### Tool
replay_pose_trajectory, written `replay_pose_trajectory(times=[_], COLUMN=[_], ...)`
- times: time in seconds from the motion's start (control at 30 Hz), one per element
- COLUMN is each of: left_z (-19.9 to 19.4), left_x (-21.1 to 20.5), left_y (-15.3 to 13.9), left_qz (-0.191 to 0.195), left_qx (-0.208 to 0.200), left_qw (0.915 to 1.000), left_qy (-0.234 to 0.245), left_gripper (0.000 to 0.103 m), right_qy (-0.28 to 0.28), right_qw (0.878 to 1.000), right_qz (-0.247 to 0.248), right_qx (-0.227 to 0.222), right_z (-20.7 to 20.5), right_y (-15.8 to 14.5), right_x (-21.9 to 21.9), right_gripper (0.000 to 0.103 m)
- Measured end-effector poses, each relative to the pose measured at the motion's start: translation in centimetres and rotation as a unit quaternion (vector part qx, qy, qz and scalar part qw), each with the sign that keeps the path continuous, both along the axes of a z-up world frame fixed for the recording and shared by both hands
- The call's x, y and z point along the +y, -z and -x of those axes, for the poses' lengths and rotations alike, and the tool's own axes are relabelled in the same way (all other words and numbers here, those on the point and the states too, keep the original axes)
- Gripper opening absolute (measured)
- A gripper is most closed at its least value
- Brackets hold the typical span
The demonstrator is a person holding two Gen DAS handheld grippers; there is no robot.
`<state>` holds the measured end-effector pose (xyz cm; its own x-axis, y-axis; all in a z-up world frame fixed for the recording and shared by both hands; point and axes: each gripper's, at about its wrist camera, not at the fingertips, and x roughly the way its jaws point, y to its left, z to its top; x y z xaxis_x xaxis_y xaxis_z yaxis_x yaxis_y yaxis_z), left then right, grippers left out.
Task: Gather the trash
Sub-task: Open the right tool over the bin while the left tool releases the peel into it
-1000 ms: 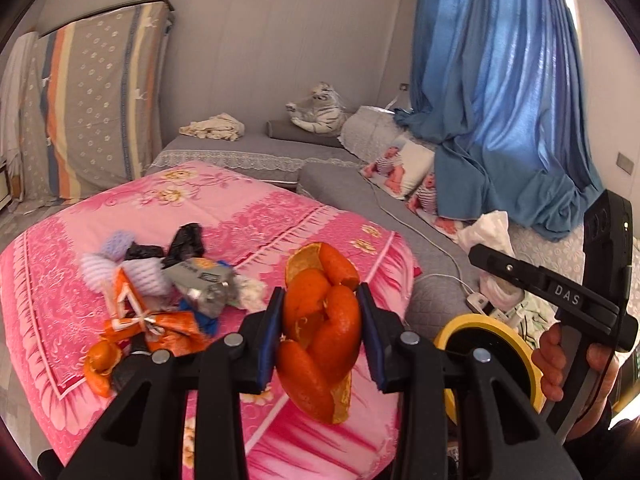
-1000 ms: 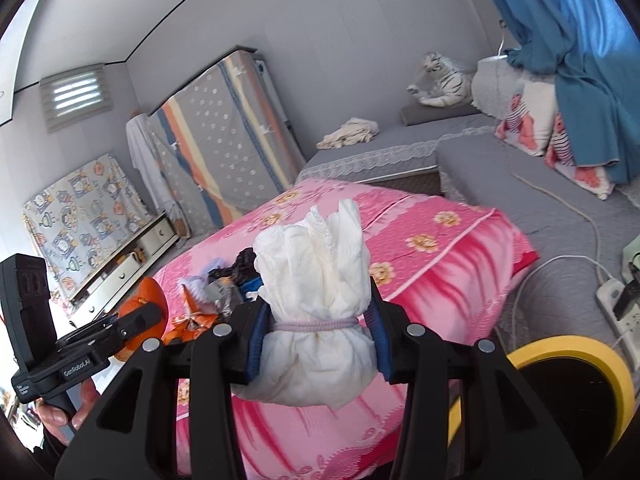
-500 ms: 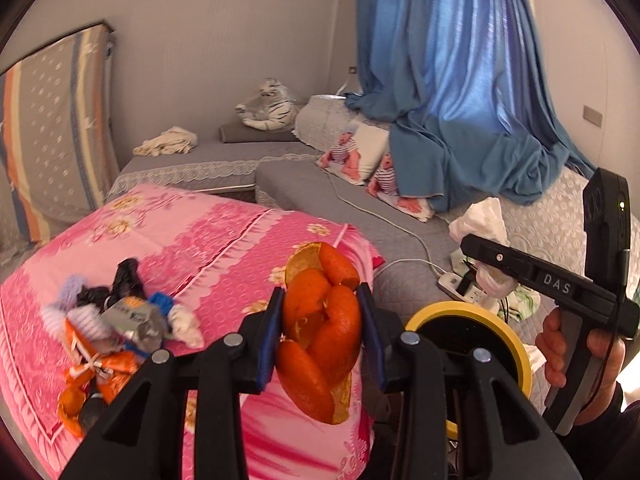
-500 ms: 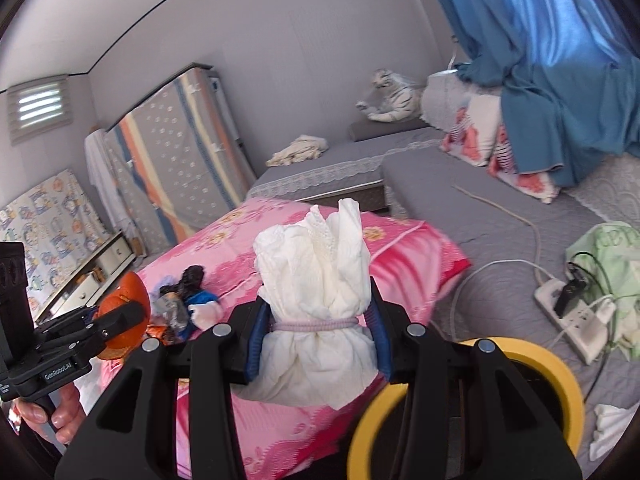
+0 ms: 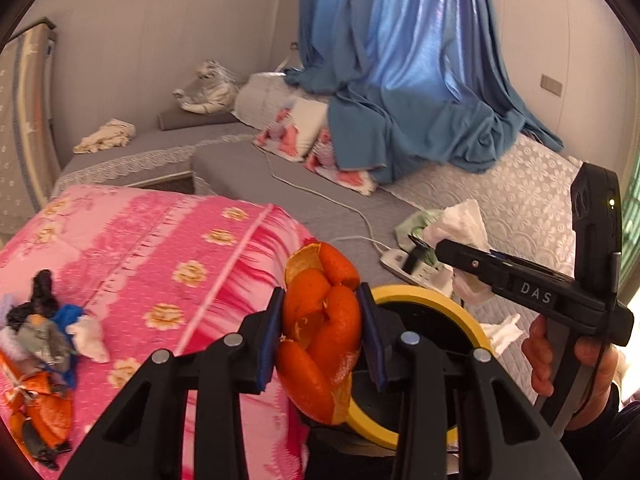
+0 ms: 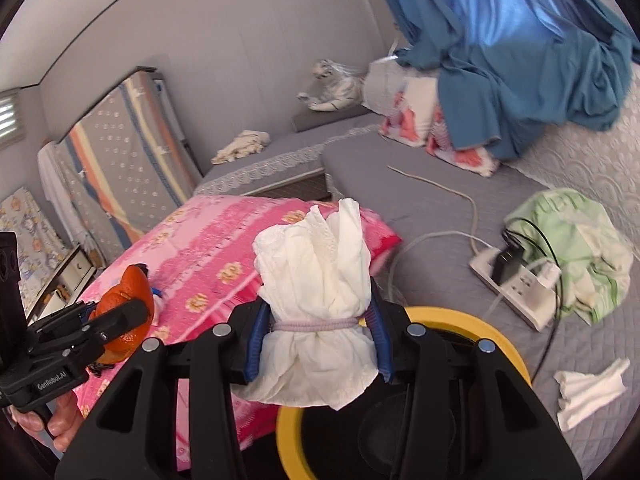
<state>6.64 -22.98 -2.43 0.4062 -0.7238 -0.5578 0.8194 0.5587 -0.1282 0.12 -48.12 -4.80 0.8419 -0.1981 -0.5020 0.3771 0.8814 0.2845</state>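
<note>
place: home bedroom / sleeping room | bedding: pink floral quilt (image 5: 168,240) on grey quilted mattress platform (image 6: 440,216) | window: long blue fabric curtain (image 5: 400,60) | extras: white striped plush tiger (image 6: 332,92), patterned pillows (image 5: 304,136), white power strip (image 6: 516,280)

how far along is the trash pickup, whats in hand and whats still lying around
Whether anything already lies in the yellow-rimmed bin cannot be seen. In hand: the left gripper clamps orange peel and the right gripper clamps a tied white tissue bundle, both beside the bin. Left: a pile of wrappers and peel on the pink quilt, and a crumpled tissue near the bin.
</note>
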Motion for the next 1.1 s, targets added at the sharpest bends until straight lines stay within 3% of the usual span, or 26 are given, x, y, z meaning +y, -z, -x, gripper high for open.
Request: replay_pose_trajectory(times=[0.63,0.93,0.97,1.03,1.1], left_z=[0.8,1.1,1.0,0.8,0.6], left_x=[-7.5,-8.7,-8.7,-8.6,-8.2], left_y=[6.3,7.7,7.7,7.6,7.2], left_qz=[-0.040,-0.044,-0.043,-0.036,-0.028], left_qx=[0.073,0.091,0.092,0.093,0.089], left_qw=[0.9939,0.9915,0.9915,0.9920,0.9935], left_qy=[0.072,0.083,0.081,0.076,0.066], left_gripper=[0.034,0.035,0.037,0.052,0.062], right_qy=[0.073,0.099,0.103,0.111,0.118], right_qw=[0.994,0.990,0.990,0.989,0.988], right_qz=[-0.056,-0.069,-0.069,-0.070,-0.072], right_qx=[0.056,0.068,0.069,0.071,0.071], right_z=[1.6,2.0,2.0,2.1,2.3], right_y=[5.3,6.6,6.7,6.8,6.9], right_x=[-5.3,-6.8,-7.0,-7.2,-7.5], right_gripper=[0.041,0.044,0.046,0.055,0.057])
